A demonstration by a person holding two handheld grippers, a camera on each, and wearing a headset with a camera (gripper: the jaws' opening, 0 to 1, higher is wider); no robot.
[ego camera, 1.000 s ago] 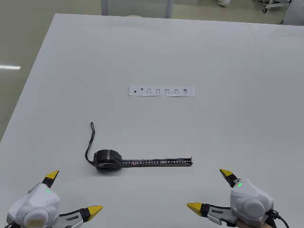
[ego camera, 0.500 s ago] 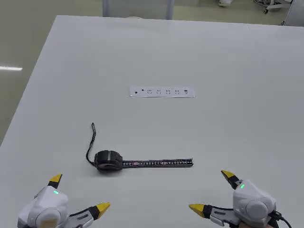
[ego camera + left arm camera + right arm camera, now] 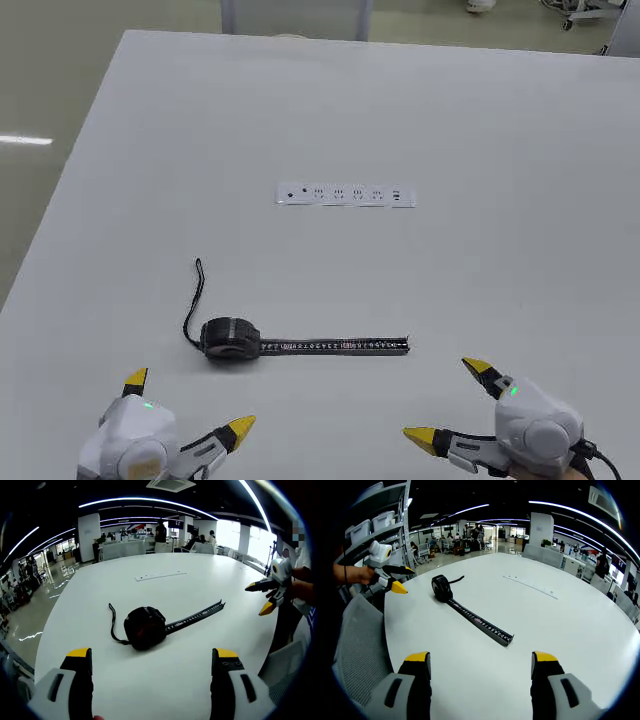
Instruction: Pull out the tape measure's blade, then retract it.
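Grippers sit nearest to us at the lower edge of the head view. The left gripper (image 3: 188,403) and the right gripper (image 3: 447,401) each have their yellow-tipped jaws spread wide with nothing between them. Both are over the near part of the white table (image 3: 500,150), and neither touches the tape measure.

In the left gripper view we see its own two jaws rising well apart, and the right gripper comes in from the right edge with its jaws parted too. In the right gripper view a hand (image 3: 355,574) grips the left gripper at the left. A grey mesh chair back (image 3: 355,645) stands beside the table edge below it.

Just beyond the grippers lies the tape measure's black case (image 3: 229,338), resting on the tabletop a little to the left of centre. Its blade (image 3: 335,346) is drawn out and lies flat on the table, running from the case toward the right. It is dark with pale markings, and its hooked tip is the end closer to the right gripper. A thin black wrist strap (image 3: 192,300) leaves the case's left side and curves away from us across the table.

Farther on, well apart from the tape measure, a white power strip (image 3: 345,194) lies roughly parallel to the blade.

Past the table's far edge we see pale green floor (image 3: 50,80). In the right gripper view, shelves with storage bins (image 3: 370,515) stand further back.
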